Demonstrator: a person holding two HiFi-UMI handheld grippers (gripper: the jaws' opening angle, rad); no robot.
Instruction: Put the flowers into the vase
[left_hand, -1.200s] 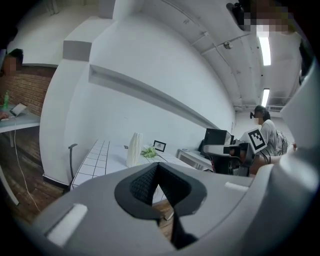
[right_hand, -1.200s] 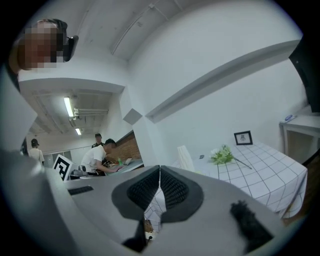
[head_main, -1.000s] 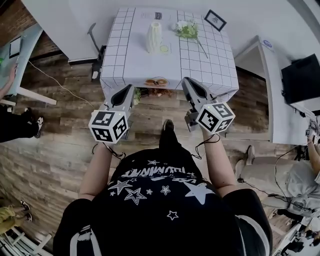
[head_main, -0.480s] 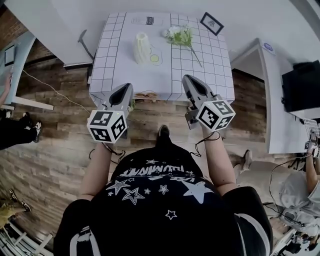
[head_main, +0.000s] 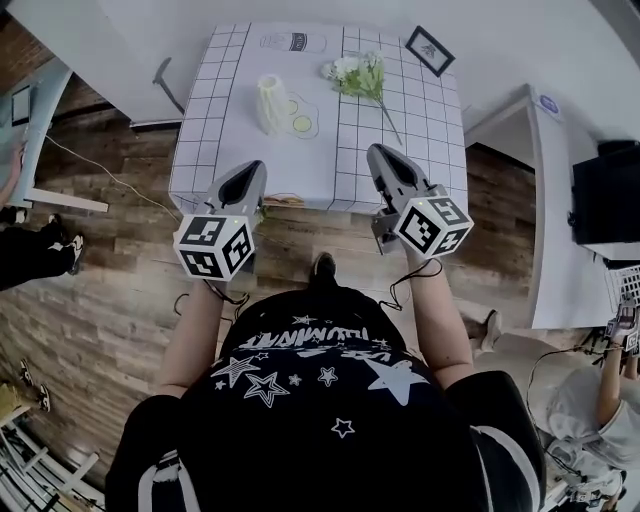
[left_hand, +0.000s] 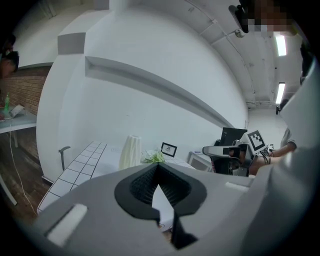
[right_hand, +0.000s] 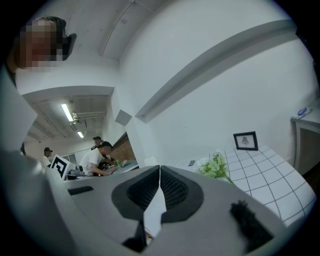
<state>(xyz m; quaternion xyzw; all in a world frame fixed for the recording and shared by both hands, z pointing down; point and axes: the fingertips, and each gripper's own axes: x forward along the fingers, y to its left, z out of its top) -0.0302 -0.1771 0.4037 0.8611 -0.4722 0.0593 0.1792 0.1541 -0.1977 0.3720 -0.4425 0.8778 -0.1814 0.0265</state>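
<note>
Both tools clenched, nothing in either. Left gripper: its own view has the jaws pressed together, only a sliver of light lower down between the pads. Right gripper is the same, jaws closed and empty. From the head view I'm holding both out in front of me, side by side and well apart, tips overlapping the near edge of the white grid-pattern table. The flowers lie flat on the table towards its far right. The white and green heads point to the far edge and the stem runs back towards the near right. Neither gripper is near them. The vase (white, ribbed) stands upright to the left of the flowers, apart from them, with a small yellow-green disc just beside it. The left gripper view looks past the jaws at the vase, with the flowers to its right and a small framed picture behind them. The right gripper view has the flowers right of centre and the frame further back. There is a black monitor on the side table to the right. People sit at desks off to both sides, too small to tell what they're doing.
</note>
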